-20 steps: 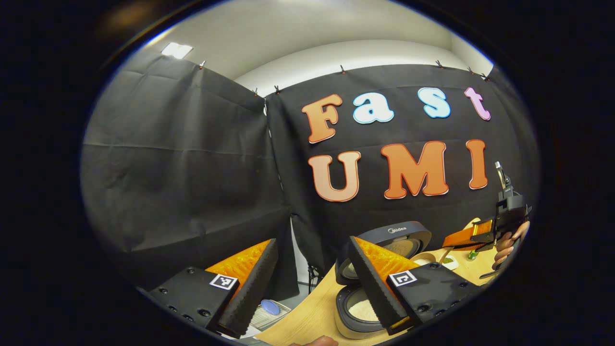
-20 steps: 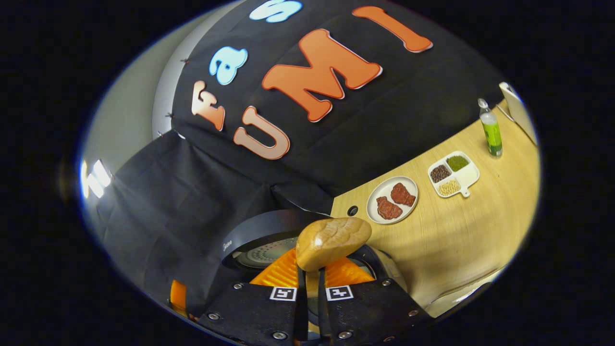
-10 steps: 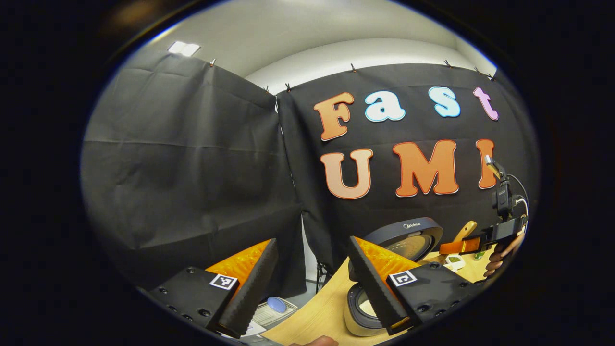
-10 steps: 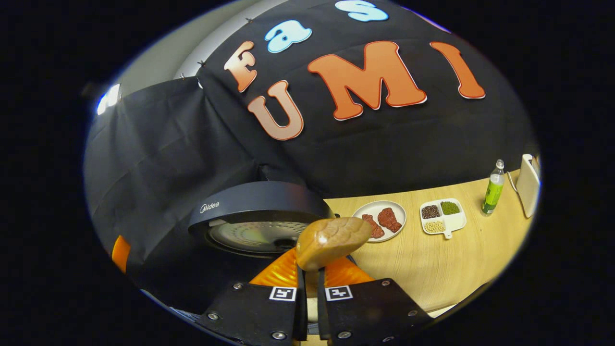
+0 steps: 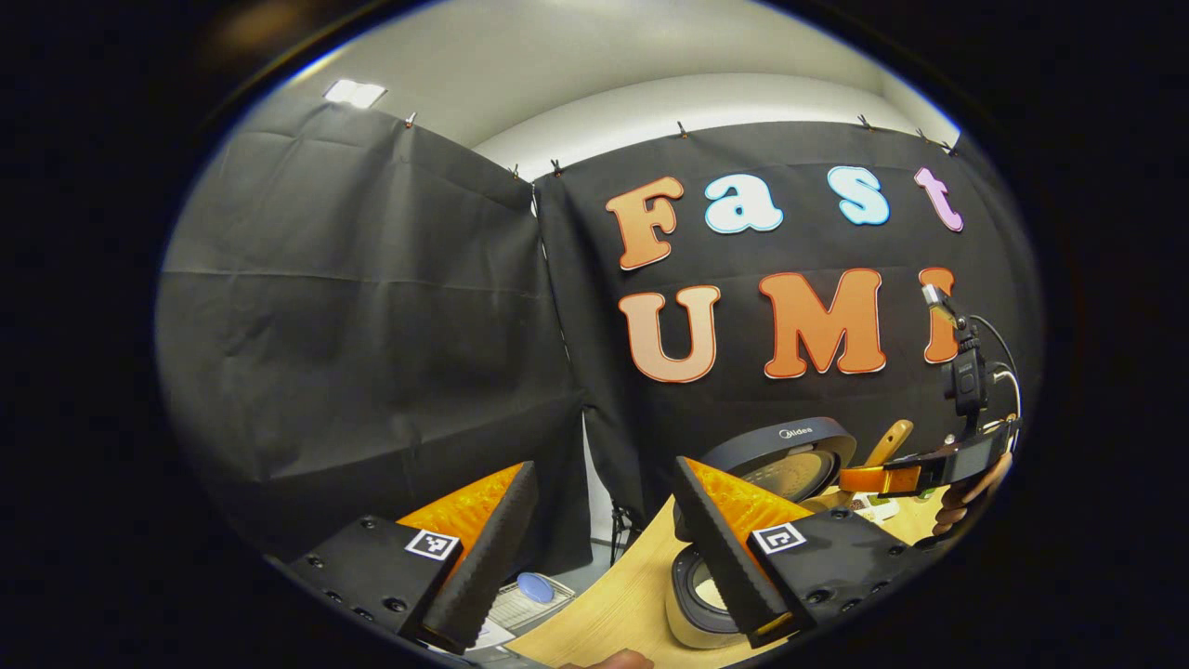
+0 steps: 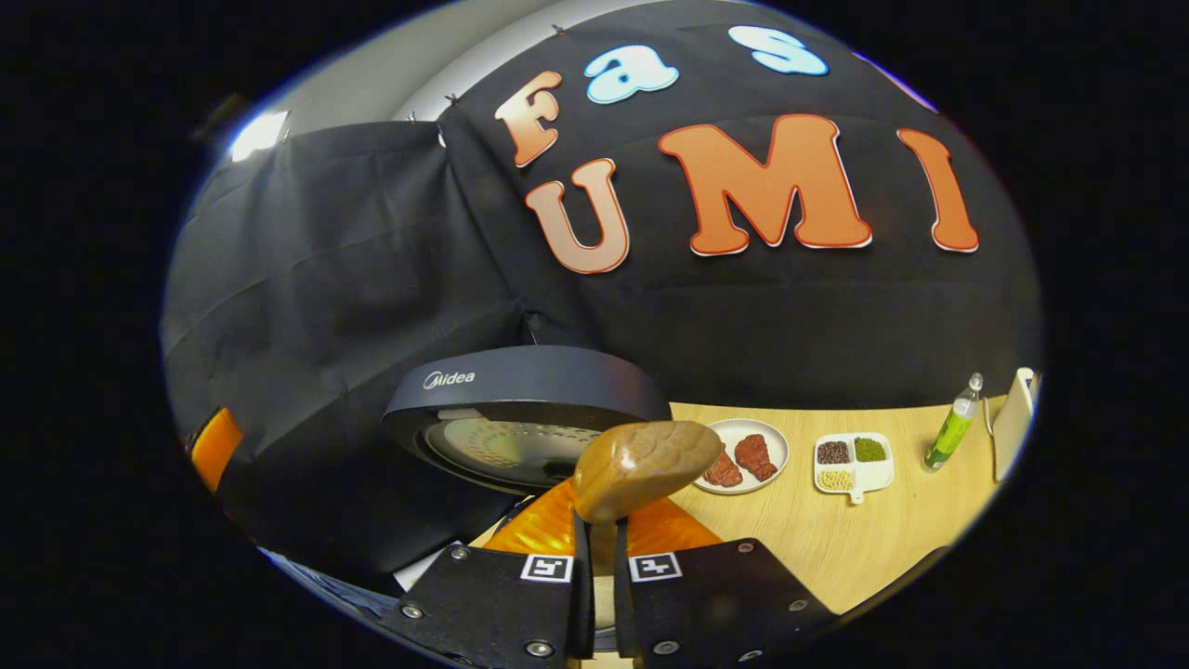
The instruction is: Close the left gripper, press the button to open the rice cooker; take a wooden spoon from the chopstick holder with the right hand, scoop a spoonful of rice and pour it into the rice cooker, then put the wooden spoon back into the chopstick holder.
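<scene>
The wooden spoon [image 6: 644, 467] is clamped by its handle between the two fingers of the right gripper [image 6: 602, 548], which are drawn together on it with only the handle's width between them. The bowl of the spoon stands just above the fingertips, its rounded back toward the camera. In the left gripper view the same spoon [image 5: 890, 444] rises at a slant from the right gripper [image 5: 896, 478], which is held by a hand [image 5: 961, 491] at the right edge of the view.

The rice cooker [image 6: 520, 423] stands open just behind the spoon in the right gripper view, its lid raised and the perforated inner plate facing forward. In the left gripper view the rice cooker [image 5: 785, 457] sits on the wooden table [image 5: 613, 604] with the lid upright above the pot, partly behind one finger.

The left gripper [image 5: 594, 548] is wide open and holds nothing; its fingers are spread well apart above the table edge.

On the table beyond the spoon lie a round plate [image 6: 743, 455] with two reddish pieces, a divided dish [image 6: 855, 462] of grains just beside it, and a green bottle [image 6: 952, 432] farther right.
</scene>
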`<state>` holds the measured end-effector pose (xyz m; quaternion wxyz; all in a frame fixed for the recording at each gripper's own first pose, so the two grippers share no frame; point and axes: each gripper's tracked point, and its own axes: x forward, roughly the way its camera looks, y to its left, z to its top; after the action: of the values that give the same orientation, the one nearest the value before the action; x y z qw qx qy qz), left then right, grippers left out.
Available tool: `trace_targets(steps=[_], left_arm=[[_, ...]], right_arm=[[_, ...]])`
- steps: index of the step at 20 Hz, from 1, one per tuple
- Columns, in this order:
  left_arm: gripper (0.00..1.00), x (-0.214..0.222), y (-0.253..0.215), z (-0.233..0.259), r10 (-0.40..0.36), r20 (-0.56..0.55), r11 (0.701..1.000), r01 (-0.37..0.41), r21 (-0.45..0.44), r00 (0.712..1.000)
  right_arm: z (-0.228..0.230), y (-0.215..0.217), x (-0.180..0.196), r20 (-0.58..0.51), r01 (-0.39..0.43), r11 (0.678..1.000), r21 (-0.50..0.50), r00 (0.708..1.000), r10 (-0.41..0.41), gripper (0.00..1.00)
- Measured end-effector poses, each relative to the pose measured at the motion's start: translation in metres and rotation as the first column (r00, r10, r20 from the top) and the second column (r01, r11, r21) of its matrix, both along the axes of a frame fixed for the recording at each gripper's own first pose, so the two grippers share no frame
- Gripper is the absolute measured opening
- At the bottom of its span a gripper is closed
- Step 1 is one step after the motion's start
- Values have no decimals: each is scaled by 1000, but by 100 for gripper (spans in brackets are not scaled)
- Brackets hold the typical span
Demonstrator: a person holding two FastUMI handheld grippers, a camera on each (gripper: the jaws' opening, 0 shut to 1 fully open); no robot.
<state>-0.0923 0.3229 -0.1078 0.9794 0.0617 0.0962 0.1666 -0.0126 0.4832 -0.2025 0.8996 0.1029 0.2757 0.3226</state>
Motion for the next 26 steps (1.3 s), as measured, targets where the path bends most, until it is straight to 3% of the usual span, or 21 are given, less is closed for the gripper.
trace_targets(steps=[6,11,15,16,17,18,21,22,23,24,25,26], left_arm=[[91,-4,7,-3,14,-7,1000,-14,3,1000],[91,-10,17,-4,37,-10,999,-37,-4,999],[91,-12,19,-5,44,-14,999,-44,1,999],[95,-14,20,-5,45,-13,999,-44,3,999],[100,-14,19,-6,44,-16,999,-44,5,999],[91,-13,18,-7,43,-17,999,-43,5,999],[99,-12,14,-3,37,-15,999,-37,10,999],[91,-12,13,-4,37,-14,999,-37,12,999],[99,-11,10,-3,33,-15,999,-33,11,999],[91,-10,6,-4,28,-17,1000,-27,12,999],[90,-8,2,-4,22,-19,1000,-22,15,1000],[99,-7,-2,-3,15,-21,1000,-15,18,1000]], right_arm=[[10,21,-16,150,-91,992,-84,983,103,8],[17,34,-28,288,-146,973,-180,938,194,8],[20,31,-32,337,-149,965,-215,916,217,8],[21,29,-31,347,-141,966,-218,914,212,8],[23,26,-32,349,-141,968,-208,914,209,8],[24,26,-32,336,-141,973,-183,921,197,8],[31,13,-29,269,-129,987,-92,951,150,8],[32,6,-26,245,-119,991,-68,960,133,8],[32,-4,-24,219,-105,993,-45,969,112,8],[31,-13,-23,195,-88,996,-27,976,91,8],[32,-25,-21,177,-67,998,-15,982,69,7],[32,-38,-18,168,-48,999,-9,985,49,8]])
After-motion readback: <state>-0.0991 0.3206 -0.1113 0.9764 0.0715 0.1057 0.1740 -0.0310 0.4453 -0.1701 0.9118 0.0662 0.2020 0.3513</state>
